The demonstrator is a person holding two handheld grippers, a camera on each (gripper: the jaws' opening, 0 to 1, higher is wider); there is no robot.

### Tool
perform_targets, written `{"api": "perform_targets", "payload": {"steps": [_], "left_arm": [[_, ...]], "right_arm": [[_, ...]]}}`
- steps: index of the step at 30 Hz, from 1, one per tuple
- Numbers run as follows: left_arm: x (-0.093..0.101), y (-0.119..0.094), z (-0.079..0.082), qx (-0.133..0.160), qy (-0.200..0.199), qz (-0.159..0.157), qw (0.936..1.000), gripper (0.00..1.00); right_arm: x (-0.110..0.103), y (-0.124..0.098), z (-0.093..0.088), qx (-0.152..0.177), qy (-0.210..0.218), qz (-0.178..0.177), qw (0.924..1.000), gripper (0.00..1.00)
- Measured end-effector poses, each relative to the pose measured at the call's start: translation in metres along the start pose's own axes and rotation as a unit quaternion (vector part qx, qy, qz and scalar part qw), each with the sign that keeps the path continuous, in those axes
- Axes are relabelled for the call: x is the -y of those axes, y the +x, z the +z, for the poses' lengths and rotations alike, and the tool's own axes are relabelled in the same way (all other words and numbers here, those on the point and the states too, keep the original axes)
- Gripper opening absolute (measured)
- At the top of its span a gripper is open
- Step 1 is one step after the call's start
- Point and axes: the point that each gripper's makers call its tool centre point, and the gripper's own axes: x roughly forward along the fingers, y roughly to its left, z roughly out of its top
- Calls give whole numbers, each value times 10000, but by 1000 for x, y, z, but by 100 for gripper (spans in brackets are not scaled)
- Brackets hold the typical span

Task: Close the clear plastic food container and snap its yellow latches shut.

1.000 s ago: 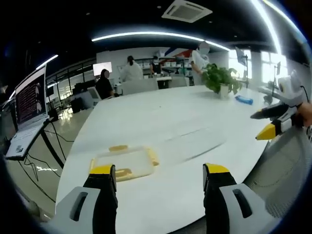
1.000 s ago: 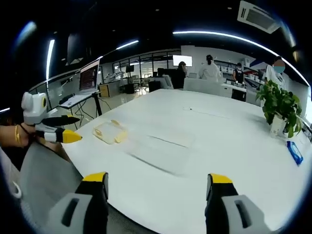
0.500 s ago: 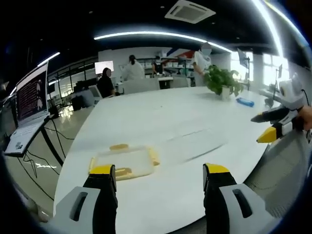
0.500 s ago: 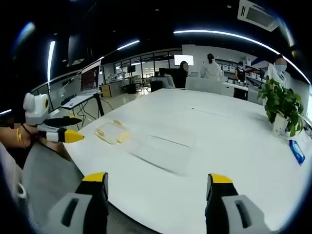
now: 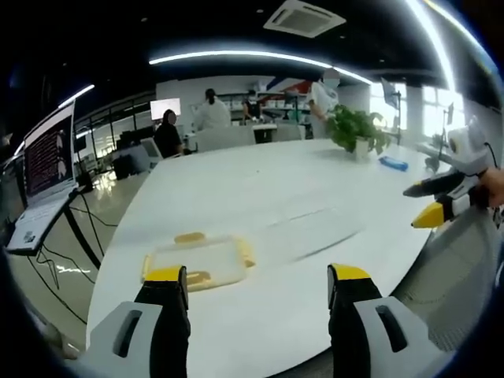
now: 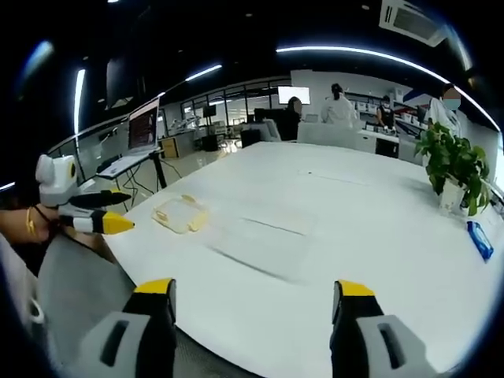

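**Desk:** What has changed on your end in the last second?

**Caption:** Almost nothing, and you should read that plainly. You hold the left tool (image 5: 256, 283) with its jaws apart and empty, low over the near edge of the white counter (image 5: 315, 189). The clear container (image 5: 198, 261) lies just beyond your left jaw, near the counter's near-left corner, exactly where it lay a second ago. The slight drift in the left gripper view looks like your hand moving, not the box.

**Desk:** And your other hand?

**Caption:** The right tool (image 6: 252, 295) is also spread wide and grips nothing, hanging off the counter's near edge. In the right gripper view the container (image 6: 179, 213) sits well apart from it, toward the near-left corner, with your left tool (image 6: 101, 223) beside that corner. From the left gripper view your right tool (image 5: 437, 206) hangs off the counter's right edge, as it did before.

**Desk:** So where does the task stand?

**Caption:** Not begun, by my judgement. You see yellow latches (image 5: 190, 237) lying flat around the container's rim, apparently splayed outward; whether the lid is seated is too blurred to tell. You have touched nothing. A potted plant (image 6: 454, 167) and a blue item (image 6: 479, 239) sit along the far-right side, clear of the work. A laptop (image 5: 43, 177) stands off the counter's left edge.
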Motion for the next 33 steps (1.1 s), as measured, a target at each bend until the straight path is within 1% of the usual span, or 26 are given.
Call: {"api": "perform_targets", "payload": {"steps": [4,9,11,12,14,17,19,22,24,26,27,31,33], "left_arm": [[4,1,-2,-48,220,-22,9997,71],[1,1,-1,-29,91,-25,10000,71],[1,0,2,24,26,-26,10000,72],[1,-1,4,106,-6,-42,9999,74],[2,-2,6,135,-75,-105,9998,78],[3,-2,7,145,-152,-154,9997,87],[5,-4,12,271,-284,-248,9989,90],[4,-6,14,312,-421,-288,9982,91],[0,-6,15,344,-584,-239,9974,94],[-9,-7,18,438,-804,-50,9958,95],[-14,-8,20,484,-1017,-2,9936,96],[-24,-10,21,563,-1288,103,9900,99],[-27,-11,22,613,-1320,136,9893,99]], "right_arm": [[-2,0,-1,-37,4,45,10000,81],[-2,1,-2,-70,70,92,9999,81],[-2,2,-2,-65,99,127,9998,82],[-3,3,-1,-56,123,148,9998,82],[-3,4,-1,-55,134,165,9998,82],[-3,5,-1,-63,163,191,9997,82],[-3,6,-1,-70,193,204,9996,82],[-1,7,-2,-94,311,215,9992,82],[0,7,-2,-109,345,200,9991,82],[0,8,-3,-129,376,207,9990,82],[0,8,-4,-147,371,206,9990,82],[-2,10,-5,-195,364,261,9988,82],[-2,10,-5,-189,314,287,9989,82]]}}
